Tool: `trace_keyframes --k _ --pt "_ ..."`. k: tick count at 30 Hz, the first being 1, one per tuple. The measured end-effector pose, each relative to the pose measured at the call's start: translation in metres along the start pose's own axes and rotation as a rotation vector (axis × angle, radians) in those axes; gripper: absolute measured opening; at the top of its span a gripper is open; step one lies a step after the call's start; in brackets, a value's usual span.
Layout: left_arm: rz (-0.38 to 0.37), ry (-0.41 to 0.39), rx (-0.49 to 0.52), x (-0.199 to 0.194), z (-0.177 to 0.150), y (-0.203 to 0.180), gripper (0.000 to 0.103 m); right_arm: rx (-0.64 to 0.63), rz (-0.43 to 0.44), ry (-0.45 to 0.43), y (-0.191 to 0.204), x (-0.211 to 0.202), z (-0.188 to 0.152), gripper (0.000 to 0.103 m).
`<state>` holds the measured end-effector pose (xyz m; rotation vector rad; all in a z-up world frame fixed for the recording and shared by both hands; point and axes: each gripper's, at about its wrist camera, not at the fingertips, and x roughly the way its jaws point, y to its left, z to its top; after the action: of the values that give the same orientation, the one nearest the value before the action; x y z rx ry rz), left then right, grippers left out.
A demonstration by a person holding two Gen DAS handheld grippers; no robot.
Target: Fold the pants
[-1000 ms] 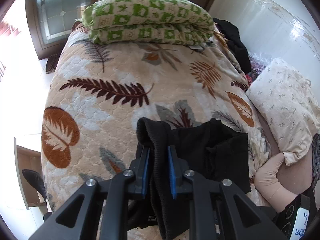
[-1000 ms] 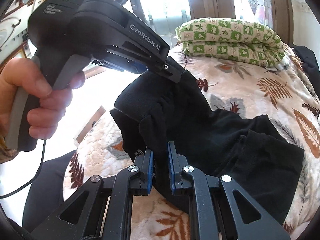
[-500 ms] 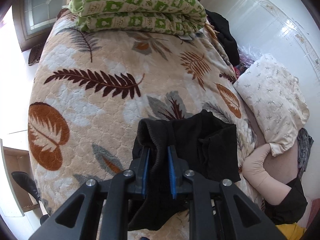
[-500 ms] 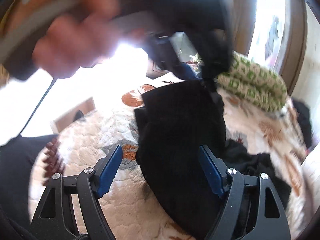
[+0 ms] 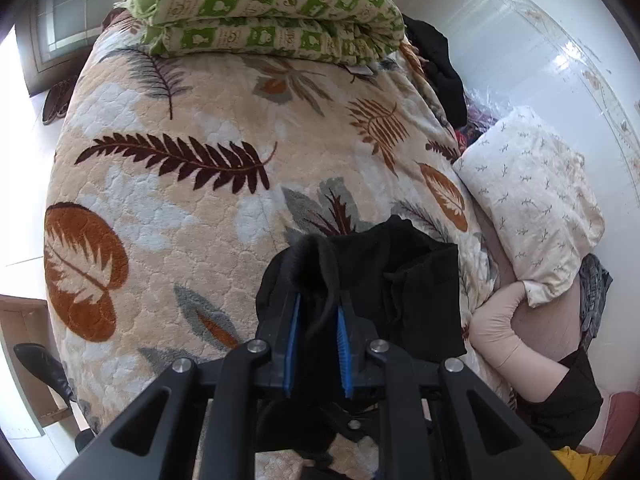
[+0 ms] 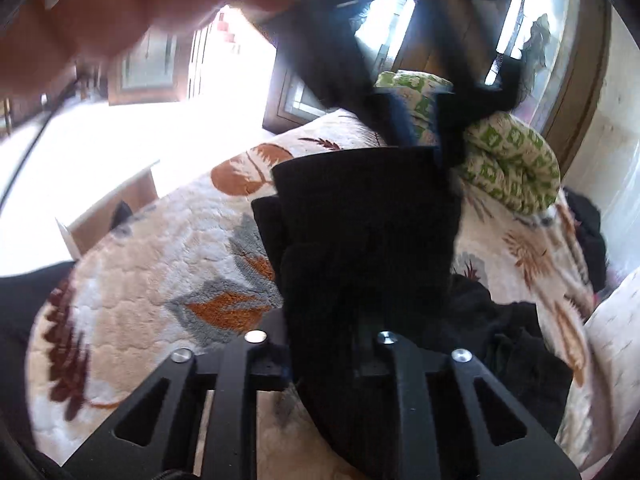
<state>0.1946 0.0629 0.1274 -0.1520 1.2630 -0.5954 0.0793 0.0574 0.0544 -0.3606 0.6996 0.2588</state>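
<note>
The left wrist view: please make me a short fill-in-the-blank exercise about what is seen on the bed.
1. The left gripper is shut on the ____ pants.
2. The folded quilt at the far end of the bed has a white and ____ pattern.
3. The bedspread is printed with ____.

Missing words: black; green; leaves

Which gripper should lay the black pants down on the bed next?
Probably the left gripper: it clamps the pants steadily above the bed cover. The right gripper is closing on them.
</note>
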Motion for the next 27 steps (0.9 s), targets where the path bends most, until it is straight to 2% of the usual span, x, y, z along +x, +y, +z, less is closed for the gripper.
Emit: trace_keyframes --k 4,10,27 --pt "0.002 -0.021 -0.014 -0.004 -0.002 -0.003 0.015 0.104 0.08 0.012 -0.028 -0.014 -0.002 0.012" --pt "0.011 -0.023 0.002 -0.005 -0.002 -0.023 0.01 0.203 0.129 0.009 -0.052 -0.025 -0.004 0.012" --pt "0.019 -0.004 0.102 0.002 0.007 -0.1 0.008 0.374 0.138 -0.008 -0.097 -0.05 -0.026 0.012"
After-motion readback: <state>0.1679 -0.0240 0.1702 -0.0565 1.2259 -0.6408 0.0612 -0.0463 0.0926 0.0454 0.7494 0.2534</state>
